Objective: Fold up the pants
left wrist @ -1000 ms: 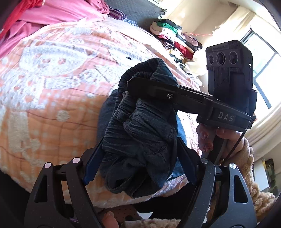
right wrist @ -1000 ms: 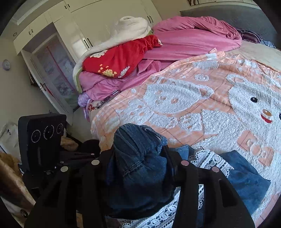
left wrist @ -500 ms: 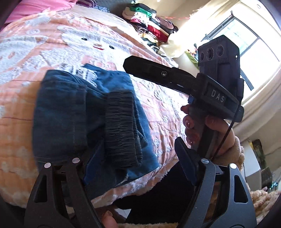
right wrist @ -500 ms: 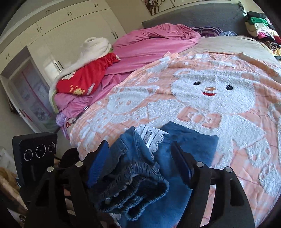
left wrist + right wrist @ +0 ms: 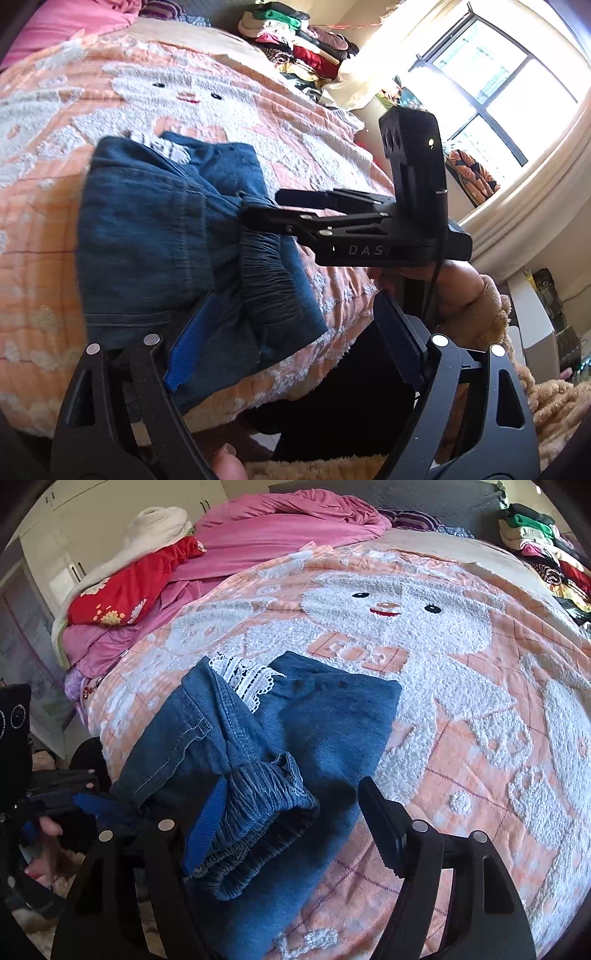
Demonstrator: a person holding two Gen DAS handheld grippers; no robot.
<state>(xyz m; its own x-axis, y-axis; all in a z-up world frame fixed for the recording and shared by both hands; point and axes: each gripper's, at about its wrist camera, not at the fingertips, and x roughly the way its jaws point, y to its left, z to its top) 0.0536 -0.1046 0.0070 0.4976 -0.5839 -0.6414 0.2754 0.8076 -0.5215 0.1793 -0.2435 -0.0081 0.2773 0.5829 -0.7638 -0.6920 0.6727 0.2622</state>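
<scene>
Blue denim pants [image 5: 295, 731] with a white lace cuff [image 5: 247, 679] lie folded near the front edge of the bed; they also show in the left wrist view [image 5: 155, 236]. Their dark elastic waistband [image 5: 258, 808] lies on top, at the front. My right gripper [image 5: 291, 819] is open, with the waistband between its fingers, not clamped. It shows from the side in the left wrist view [image 5: 258, 218], over the waistband [image 5: 269, 284]. My left gripper [image 5: 291, 336] is open and empty at the pants' near edge.
The bed has an orange blanket [image 5: 480, 701] with white bear figures. Pink and red bedding [image 5: 166, 572] is piled at its head. A stack of folded clothes [image 5: 295, 40] stands at the far side. A bright window [image 5: 498, 85] is to the right.
Both grippers held the bunched pants a second ago. They laid them on the bed and opened. The right gripper has since swung over the waistband.
</scene>
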